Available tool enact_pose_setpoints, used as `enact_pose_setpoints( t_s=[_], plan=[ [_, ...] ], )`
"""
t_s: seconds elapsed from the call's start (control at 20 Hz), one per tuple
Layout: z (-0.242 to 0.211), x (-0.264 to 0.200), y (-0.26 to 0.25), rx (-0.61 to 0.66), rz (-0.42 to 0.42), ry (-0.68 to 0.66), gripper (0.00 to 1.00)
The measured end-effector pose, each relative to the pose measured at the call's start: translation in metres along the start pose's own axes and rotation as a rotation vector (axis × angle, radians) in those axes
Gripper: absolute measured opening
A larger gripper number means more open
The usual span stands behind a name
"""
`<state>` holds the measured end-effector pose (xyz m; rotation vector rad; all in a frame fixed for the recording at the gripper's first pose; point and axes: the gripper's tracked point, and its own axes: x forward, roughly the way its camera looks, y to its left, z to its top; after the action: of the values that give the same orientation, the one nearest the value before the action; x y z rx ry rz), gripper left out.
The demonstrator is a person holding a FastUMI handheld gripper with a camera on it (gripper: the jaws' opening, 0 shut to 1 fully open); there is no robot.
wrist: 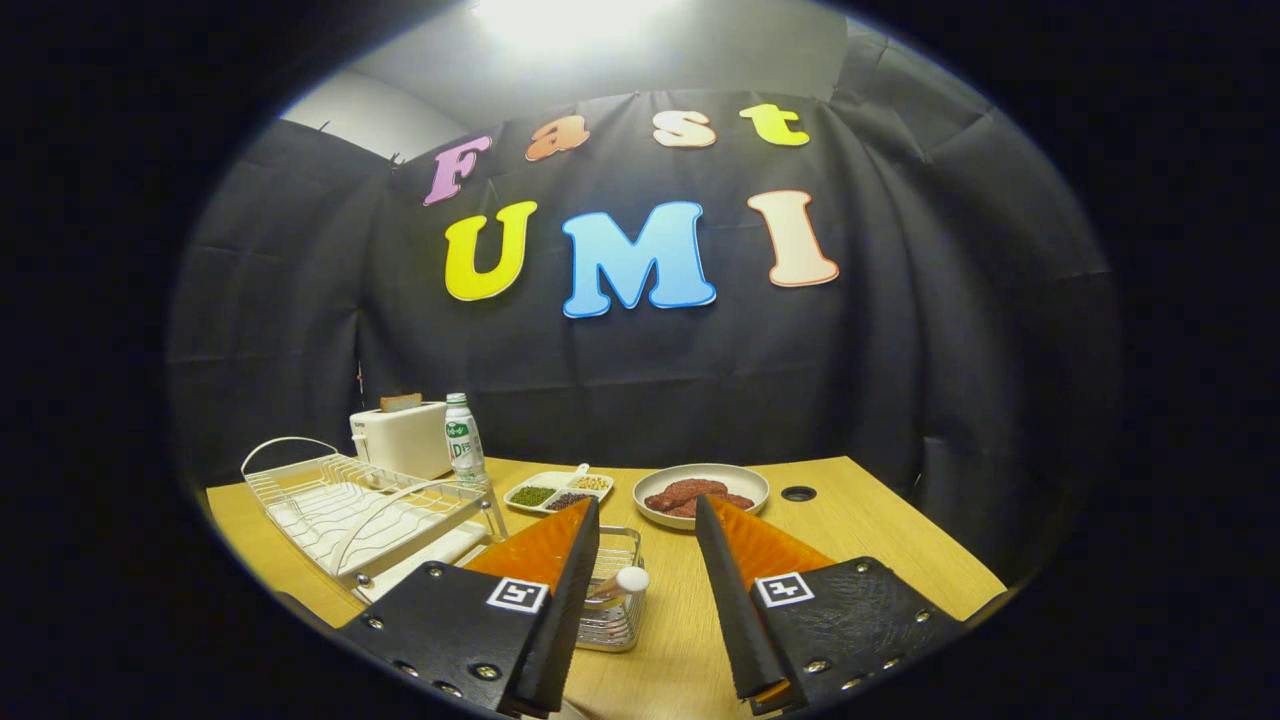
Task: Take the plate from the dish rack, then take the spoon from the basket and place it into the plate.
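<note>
Spoon [622,581]: white handle end up in wire basket [618,610] between our open, empty gripper [647,520] fingers, we judge it light, stiff, slick, so pinch mid-handle; plate [702,494] w/ food sits beyond on table [880,530], dish rack [350,505] to the left.

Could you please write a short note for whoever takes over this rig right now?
Tool: open, holding nothing, fingers apart above the table.
Dish rack: beside the left finger, no plate in it.
Plate: on the table just beyond the fingers, with reddish-brown food on it.
Basket: between the fingers, close to the left one; spoon standing in it.
Done: seemingly, plate out of the rack.
Left: grip the spoon, put it in the plate.
</note>
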<state>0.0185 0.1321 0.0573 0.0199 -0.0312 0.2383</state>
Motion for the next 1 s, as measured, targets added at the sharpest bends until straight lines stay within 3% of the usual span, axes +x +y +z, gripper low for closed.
enact_pose_setpoints(
  t_s=[0.25,0.3,0.35,0.4,0.45,1.0],
  plan=[
    [-0.007,0.009,0.002,-0.024,-0.006,0.022,0.56],
    [-0.009,0.011,0.001,-0.042,-0.016,0.030,0.48],
    [-0.007,0.013,0.006,-0.023,0.004,0.025,0.20],
    [-0.003,0.011,0.013,-0.004,0.014,0.027,0.20],
    [-0.001,0.012,0.014,-0.008,0.016,0.031,0.09],
    [0.079,-0.018,0.025,-0.060,-0.025,0.051,0.09]
  ],
)
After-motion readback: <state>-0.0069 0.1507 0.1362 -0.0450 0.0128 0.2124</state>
